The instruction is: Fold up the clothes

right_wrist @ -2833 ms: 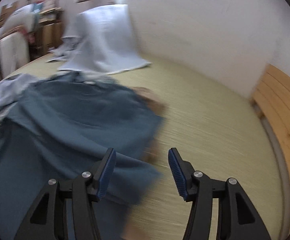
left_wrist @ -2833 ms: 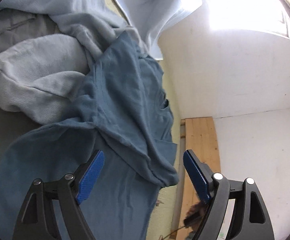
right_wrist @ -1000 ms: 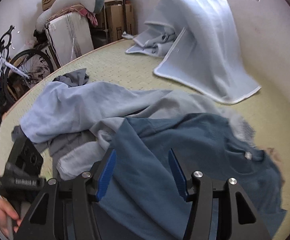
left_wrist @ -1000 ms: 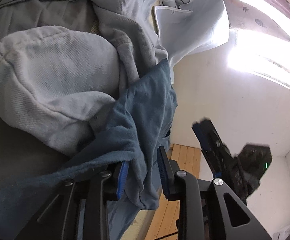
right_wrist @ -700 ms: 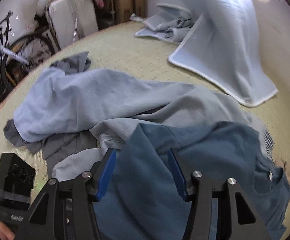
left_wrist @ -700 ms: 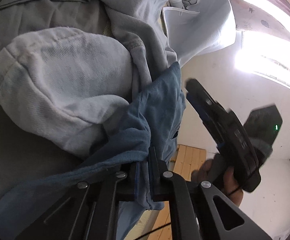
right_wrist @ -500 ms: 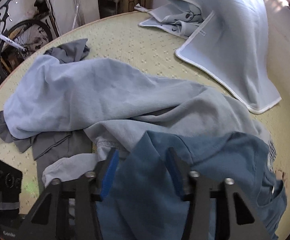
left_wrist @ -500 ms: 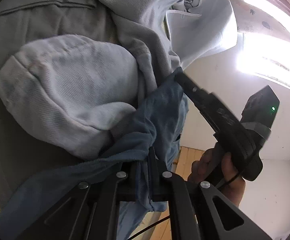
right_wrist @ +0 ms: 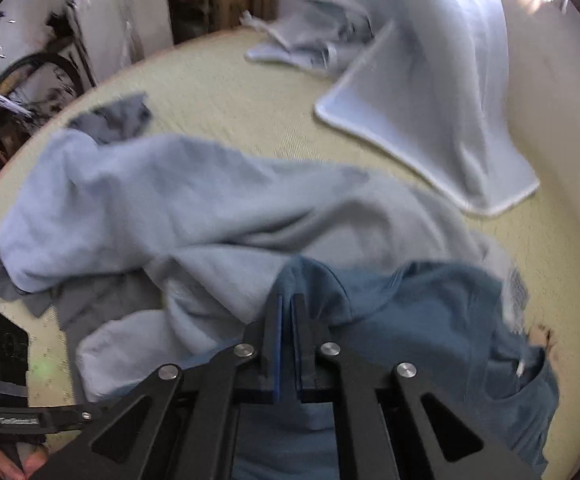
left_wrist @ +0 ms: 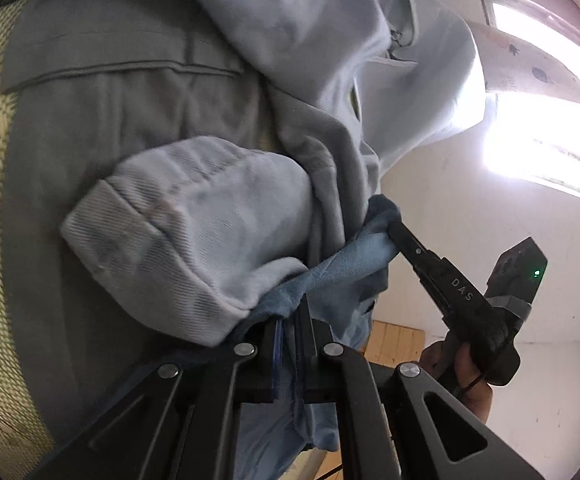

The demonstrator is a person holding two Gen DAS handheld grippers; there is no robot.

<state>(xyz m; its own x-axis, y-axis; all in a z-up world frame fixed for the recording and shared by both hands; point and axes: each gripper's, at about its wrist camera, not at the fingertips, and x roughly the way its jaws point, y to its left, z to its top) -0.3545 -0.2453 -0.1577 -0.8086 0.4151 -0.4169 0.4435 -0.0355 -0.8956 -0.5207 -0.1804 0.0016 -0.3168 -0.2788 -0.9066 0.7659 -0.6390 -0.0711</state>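
A blue T-shirt (right_wrist: 429,320) lies crumpled on a woven mat, partly under a pale blue sweatshirt (right_wrist: 170,200). My left gripper (left_wrist: 288,320) is shut on a bunched fold of the shirt's edge. In the left wrist view, the right gripper (left_wrist: 391,230) pinches the same edge a little farther along, with a hand (left_wrist: 461,372) on its handle. In the right wrist view, my right gripper (right_wrist: 288,304) is shut on a raised peak of the blue shirt, where it meets the sweatshirt. The sweatshirt's ribbed cuff (left_wrist: 178,232) bulges just left of the left gripper.
Grey trousers (left_wrist: 110,120) lie under the sweatshirt. A pale blanket (right_wrist: 429,100) is draped against the wall at the back right. The mat (right_wrist: 230,92) shows between the clothes and the blanket. A bicycle (right_wrist: 10,92) and boxes stand beyond its far left edge.
Both grippers have closed on the blue shirt's edge. The right one swung in over the shirt, dropped onto it and pinched it. The left one stayed in place.
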